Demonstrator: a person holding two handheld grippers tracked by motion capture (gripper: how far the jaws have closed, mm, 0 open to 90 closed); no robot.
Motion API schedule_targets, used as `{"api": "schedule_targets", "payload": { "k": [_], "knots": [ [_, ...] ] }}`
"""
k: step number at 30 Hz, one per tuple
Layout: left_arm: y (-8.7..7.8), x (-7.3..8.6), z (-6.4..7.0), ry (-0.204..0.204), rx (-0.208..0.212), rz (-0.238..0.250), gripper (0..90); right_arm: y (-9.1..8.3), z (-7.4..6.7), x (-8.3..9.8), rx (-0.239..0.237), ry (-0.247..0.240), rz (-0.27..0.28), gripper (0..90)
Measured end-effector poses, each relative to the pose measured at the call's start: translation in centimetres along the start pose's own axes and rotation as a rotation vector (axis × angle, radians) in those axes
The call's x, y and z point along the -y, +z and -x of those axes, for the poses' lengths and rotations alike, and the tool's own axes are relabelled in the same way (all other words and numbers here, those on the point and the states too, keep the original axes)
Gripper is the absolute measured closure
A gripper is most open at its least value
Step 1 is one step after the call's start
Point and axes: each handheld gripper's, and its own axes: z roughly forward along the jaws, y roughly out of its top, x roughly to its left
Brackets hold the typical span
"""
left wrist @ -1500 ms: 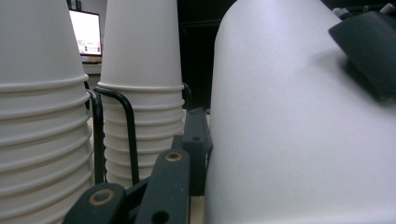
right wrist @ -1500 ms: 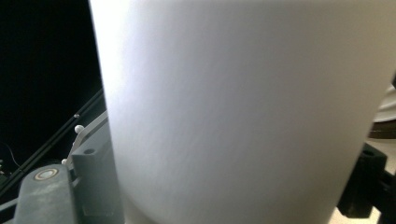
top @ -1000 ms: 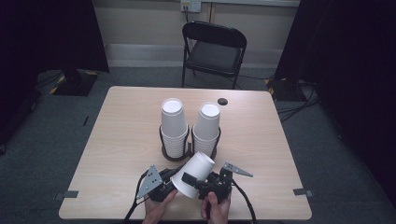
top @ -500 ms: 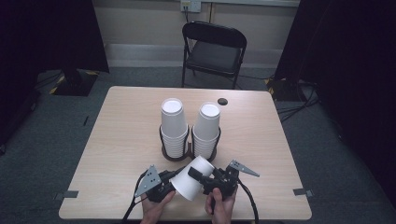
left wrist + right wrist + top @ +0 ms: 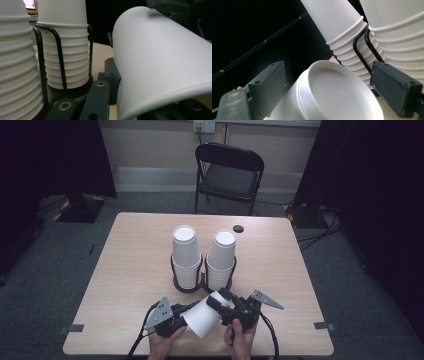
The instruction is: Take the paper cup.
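Dark curtains hang on either side of a pale wooden table [image 5: 130, 270] with a folding chair [image 5: 227, 175] behind it, where a person holds one paper cup between two grippers.

Near the table's front edge the loose paper cup [image 5: 202, 317] lies tilted on its side just in front of a black wire holder [image 5: 187, 282], its wide mouth towards the left gripper [image 5: 180, 317] and its base up towards the right gripper [image 5: 220, 302]. In the left gripper view the left jaws are clamped on the cup's wall near the rim. In the right gripper view the right jaws stand apart on either side of the cup's base, pads not pressing it. Two stacks of cups [image 5: 185, 255] stand upright in the holder at mid-table, and a small dark disc [image 5: 238, 228] lies beyond them.
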Motion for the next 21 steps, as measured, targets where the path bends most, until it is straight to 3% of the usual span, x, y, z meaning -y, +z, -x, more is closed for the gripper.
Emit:
{"api": "schedule_targets", "payload": {
  "k": [4,11,19,21],
  "knots": [
    [0.0,-0.1,-0.1,0.001,0.013,-0.027,85.8,-0.2,-0.1,-0.2,0.036,-0.072,0.019,12.7],
    [-0.3,-0.4,-0.4,0.005,0.003,-0.089,85.8,-0.9,-0.1,-0.5,0.072,-0.146,0.062,12.7],
    [-1.2,-0.7,-1.3,-0.006,-0.030,-0.128,86.1,-1.5,-0.5,-0.8,0.091,-0.268,0.029,12.7],
    [-1.4,-0.7,-1.5,-0.007,-0.041,-0.135,86.1,-1.5,-0.4,-0.7,0.081,-0.276,0.017,12.7]
  ]
}}
